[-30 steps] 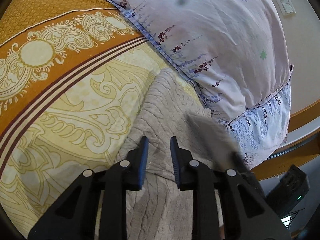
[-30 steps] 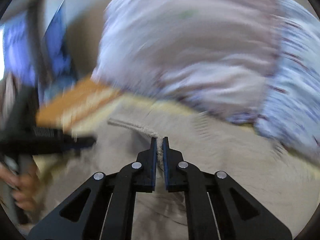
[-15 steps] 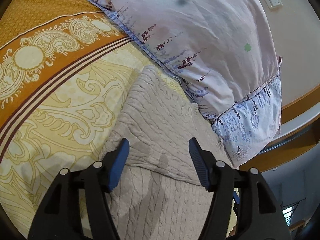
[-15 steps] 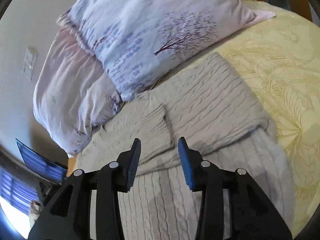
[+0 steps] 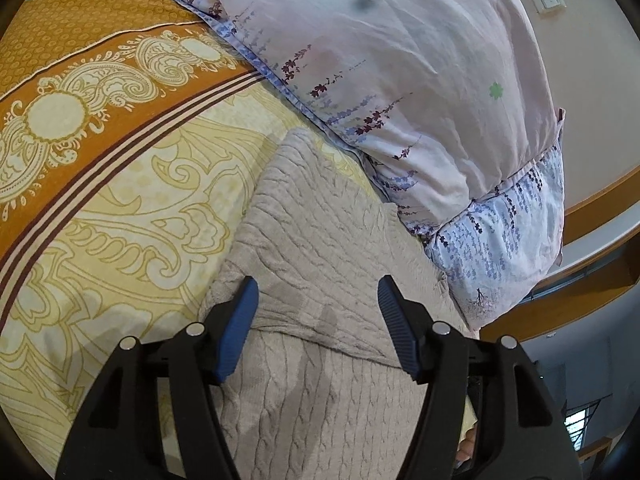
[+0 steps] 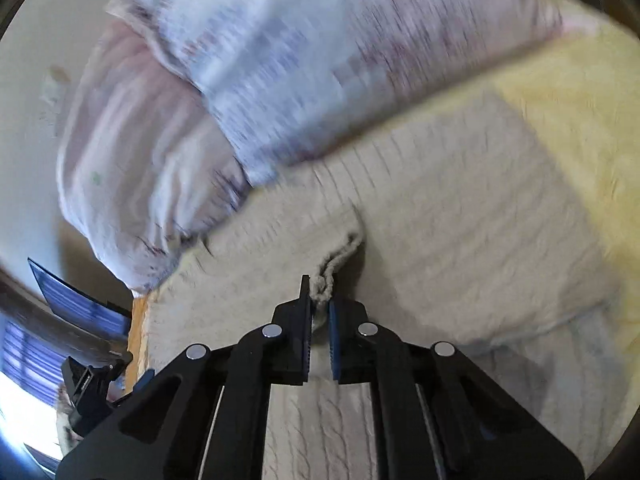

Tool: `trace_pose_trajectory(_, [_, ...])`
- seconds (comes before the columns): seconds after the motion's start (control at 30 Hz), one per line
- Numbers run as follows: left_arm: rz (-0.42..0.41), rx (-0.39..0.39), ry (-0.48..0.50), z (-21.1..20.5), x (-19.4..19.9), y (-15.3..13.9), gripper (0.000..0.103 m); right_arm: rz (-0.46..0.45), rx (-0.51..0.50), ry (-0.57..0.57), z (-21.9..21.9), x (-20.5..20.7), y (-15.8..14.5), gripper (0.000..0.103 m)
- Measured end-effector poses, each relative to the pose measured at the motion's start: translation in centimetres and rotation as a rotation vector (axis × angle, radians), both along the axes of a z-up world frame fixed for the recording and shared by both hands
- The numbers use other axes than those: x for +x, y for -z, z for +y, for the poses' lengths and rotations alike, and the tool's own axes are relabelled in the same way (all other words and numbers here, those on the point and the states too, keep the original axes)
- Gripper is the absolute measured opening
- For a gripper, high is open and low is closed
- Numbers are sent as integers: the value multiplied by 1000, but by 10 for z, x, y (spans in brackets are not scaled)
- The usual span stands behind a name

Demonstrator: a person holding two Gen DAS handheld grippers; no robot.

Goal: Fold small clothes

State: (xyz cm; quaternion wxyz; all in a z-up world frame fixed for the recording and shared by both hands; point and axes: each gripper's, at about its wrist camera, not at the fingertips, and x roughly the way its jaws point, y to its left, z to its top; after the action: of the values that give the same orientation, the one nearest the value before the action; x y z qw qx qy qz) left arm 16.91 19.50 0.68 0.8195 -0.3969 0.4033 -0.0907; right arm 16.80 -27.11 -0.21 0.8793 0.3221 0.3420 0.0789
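- Left hand-held gripper [image 5: 318, 296]: jaws spread wide apart, blue pads facing each other, nothing between them, angled downward.
- Right hand-held gripper [image 6: 319, 300]: jaws drawn nearly together, pinching a bunched fold of knit fabric at the tips.

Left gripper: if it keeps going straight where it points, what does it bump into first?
Most likely the beige knit sweater lying right ahead of the left gripper, whose jaws stand wide open above it. Further on comes the floral pillow. Depth is hard to judge.
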Motion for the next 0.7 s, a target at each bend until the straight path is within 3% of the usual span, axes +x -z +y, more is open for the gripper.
trace_pose_trajectory(0.1, [-25, -5, 46, -1, -7, -4, 62, -57, -66, 54, -3, -13, -15, 7])
trace_pose_trajectory(0.2, [-44, 29, 85, -2, -19, -7, 62, 39, -143, 78, -6, -11, 2, 7])
trace_pose_trajectory(0.27, [-50, 51, 111, 0, -31, -8, 62, 112, -91, 59, -10, -9, 17, 8])
trace_pose_trajectory(0.37, [-68, 65, 140, 8, -54, -8, 62, 79, -58, 66, -24, -25, 11, 19])
trace_pose_trajectory(0.4, [-75, 73, 148, 11, -62, -7, 61, 56, -72, 68, -28, -34, 5, 31])
trace_pose_trajectory(0.47, [-82, 82, 165, 17, -78, -4, 61, 24, -81, 65, -39, -53, -2, 45])
trace_pose_trajectory(0.7, [-88, 74, 224, 22, -125, 12, 57, 65, -90, 52, -83, -115, 6, 45])
